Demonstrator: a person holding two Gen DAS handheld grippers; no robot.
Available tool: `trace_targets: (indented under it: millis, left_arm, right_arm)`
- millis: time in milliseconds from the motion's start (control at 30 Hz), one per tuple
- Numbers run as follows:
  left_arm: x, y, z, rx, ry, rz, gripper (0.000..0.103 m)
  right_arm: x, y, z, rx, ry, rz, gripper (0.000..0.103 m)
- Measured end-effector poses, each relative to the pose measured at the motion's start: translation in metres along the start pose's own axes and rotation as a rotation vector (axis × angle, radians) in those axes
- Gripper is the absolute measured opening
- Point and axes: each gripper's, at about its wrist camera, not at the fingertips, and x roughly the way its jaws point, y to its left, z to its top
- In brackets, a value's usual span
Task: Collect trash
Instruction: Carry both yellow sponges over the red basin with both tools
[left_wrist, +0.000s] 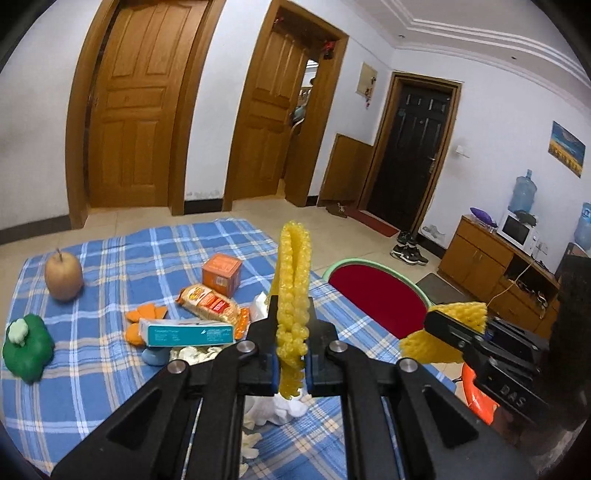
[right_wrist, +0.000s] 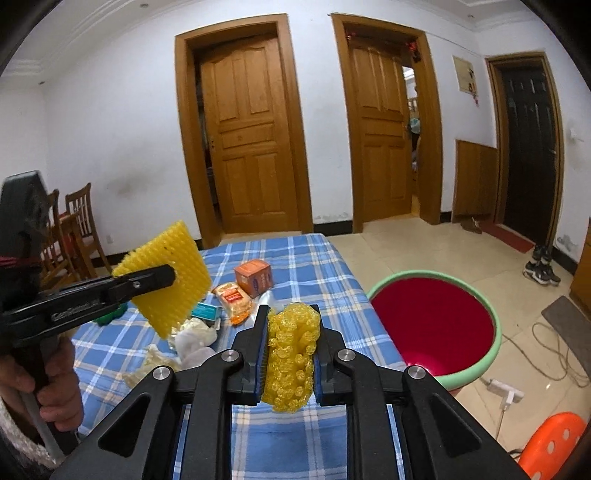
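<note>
My left gripper (left_wrist: 291, 308) is shut on a yellow foam sheet (left_wrist: 292, 266) that stands edge-on above the fingers. In the right wrist view the same sheet (right_wrist: 173, 258) shows as a flat square held by the left gripper (right_wrist: 164, 277), with a hand on the handle. My right gripper (right_wrist: 291, 314) is shut on a bunched yellow foam wad (right_wrist: 293, 354). Both are held above the blue plaid tablecloth (right_wrist: 314, 266). The red basin with a green rim (right_wrist: 496, 347) sits on the floor to the right of the table.
On the cloth lie an orange box (left_wrist: 221, 274), a cracker packet (left_wrist: 208, 302), a teal box (left_wrist: 188, 332), orange peel (left_wrist: 142, 314), white tissues (right_wrist: 195, 338), a pear (left_wrist: 63, 277) and a green toy (left_wrist: 27, 347). An orange stool (right_wrist: 554, 446) stands at the near right.
</note>
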Motion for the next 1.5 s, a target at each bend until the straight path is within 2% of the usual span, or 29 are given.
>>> trace_targets:
  millis: [233,400,533,767,867,1067,1200,1500]
  left_arm:
    - [0.008,-0.005,0.002,-0.01,-0.008,-0.018,0.01]
    - [0.027,-0.015,0.0,-0.044,0.033,-0.071,0.01]
    - [0.042,-0.042,-0.002,0.002,0.048,-0.119,0.01]
    - [0.058,-0.092,0.002,0.035,0.06,-0.239,0.01]
    - [0.063,-0.106,0.002,0.051,0.071,-0.26,0.01]
    - [0.076,-0.117,0.0,0.068,0.092,-0.253,0.01]
    - [0.095,-0.117,0.0,0.062,0.122,-0.264,0.01]
    - [0.16,-0.117,0.011,0.069,0.192,-0.161,0.01]
  right_arm:
    - [-0.003,-0.017,0.003,0.033,-0.031,-0.058,0.016]
    - [-0.007,-0.04,0.004,0.082,-0.027,-0.102,0.016]
    - [-0.02,-0.06,0.001,0.124,-0.026,-0.14,0.017]
    - [-0.061,-0.089,-0.008,0.157,-0.024,-0.27,0.017]
    - [-0.073,-0.1,-0.012,0.17,-0.019,-0.301,0.017]
    - [-0.071,-0.122,-0.019,0.222,0.002,-0.286,0.018]
    - [-0.051,-0.135,-0.019,0.222,0.019,-0.264,0.018]
    - [0.008,-0.168,-0.004,0.216,0.045,-0.225,0.018]
